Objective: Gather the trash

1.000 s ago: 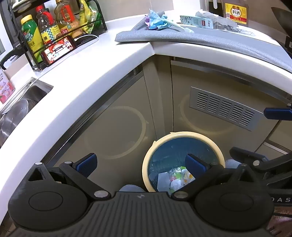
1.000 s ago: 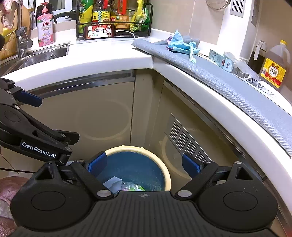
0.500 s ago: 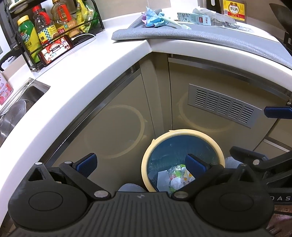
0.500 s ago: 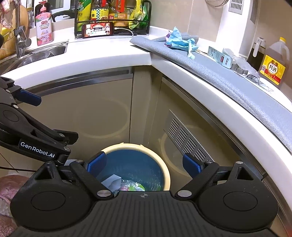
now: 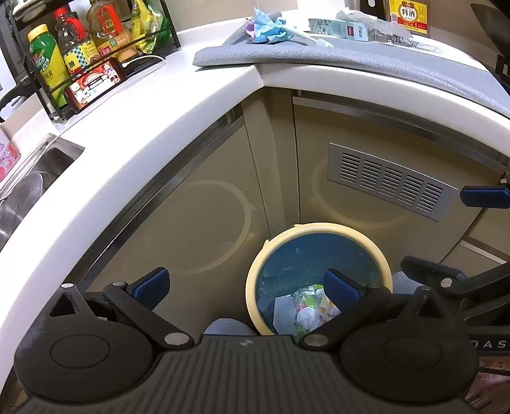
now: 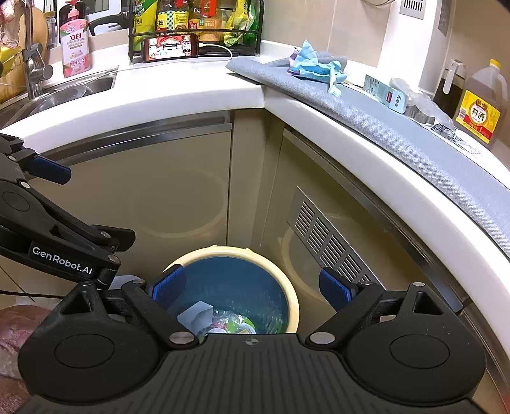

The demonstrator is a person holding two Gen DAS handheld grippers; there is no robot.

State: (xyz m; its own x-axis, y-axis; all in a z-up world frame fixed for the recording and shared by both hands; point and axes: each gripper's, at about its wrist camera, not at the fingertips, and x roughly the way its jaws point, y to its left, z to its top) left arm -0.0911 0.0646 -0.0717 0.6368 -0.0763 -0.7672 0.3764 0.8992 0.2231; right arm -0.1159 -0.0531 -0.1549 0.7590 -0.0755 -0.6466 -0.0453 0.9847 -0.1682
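Little has shifted since earlier, both grippers (image 5: 245, 283) (image 6: 251, 286) held spread and empty above the bin (image 6: 295, 305); the blue wrapper (image 6: 314, 65) is best approached next.

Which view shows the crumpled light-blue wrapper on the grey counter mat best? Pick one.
The right wrist view: the crumpled light-blue wrapper sits larger and unobstructed on the grey counter mat. The left wrist view shows it too, but smaller, squeezed against the picture's top edge.
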